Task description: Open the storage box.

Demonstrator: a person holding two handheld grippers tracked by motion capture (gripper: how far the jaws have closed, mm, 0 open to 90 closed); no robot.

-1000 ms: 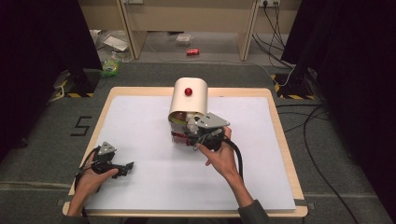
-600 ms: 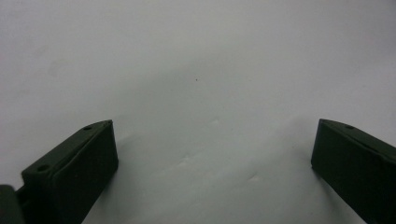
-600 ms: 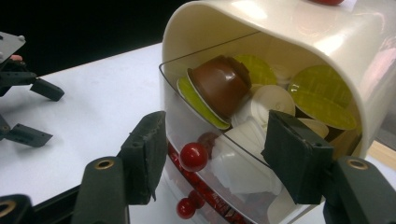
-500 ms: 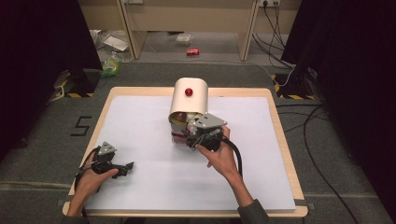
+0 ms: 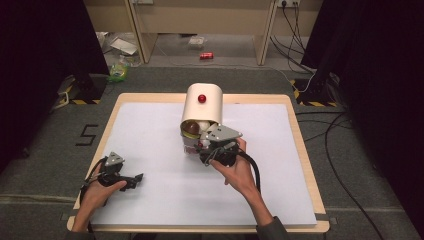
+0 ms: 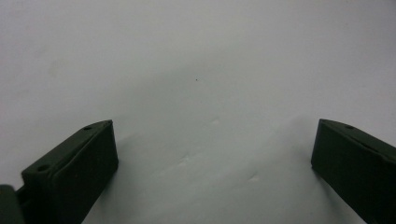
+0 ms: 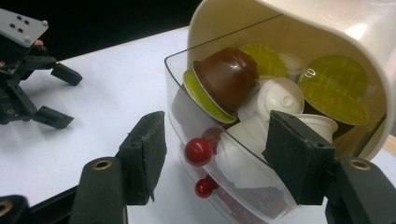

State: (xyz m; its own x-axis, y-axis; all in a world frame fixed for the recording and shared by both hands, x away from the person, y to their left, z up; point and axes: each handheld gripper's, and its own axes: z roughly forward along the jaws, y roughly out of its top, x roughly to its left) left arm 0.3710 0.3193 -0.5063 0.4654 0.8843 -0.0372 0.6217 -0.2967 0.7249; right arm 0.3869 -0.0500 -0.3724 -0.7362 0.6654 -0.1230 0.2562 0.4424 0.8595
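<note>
A cream container (image 5: 202, 102) with a red knob (image 5: 201, 98) lies on its side at the table's middle, its mouth toward me. In the right gripper view a clear drawer (image 7: 187, 121) sticks out of that container (image 7: 327, 28), holding brown (image 7: 226, 74), green (image 7: 331, 81) and white (image 7: 280, 100) capsules. My right gripper (image 5: 200, 145) (image 7: 219, 154) stands open at the mouth. Its jaws have just been opening, and the drawer's red knob (image 7: 198, 151) sits between them without being pressed. My left gripper (image 5: 137, 180) (image 6: 215, 163) rests open on the white sheet at the front left, nothing between its jaws.
A white sheet (image 5: 150, 135) covers the wooden table (image 5: 300, 150). On the floor beyond lie a red can (image 5: 206, 55), a green packet (image 5: 118, 72) and cables (image 5: 325, 125) to the right. The left gripper (image 7: 65, 97) shows far off in the right gripper view.
The right gripper has edged slightly left at the container's mouth. The left hand and its gripper have stayed where they were.
</note>
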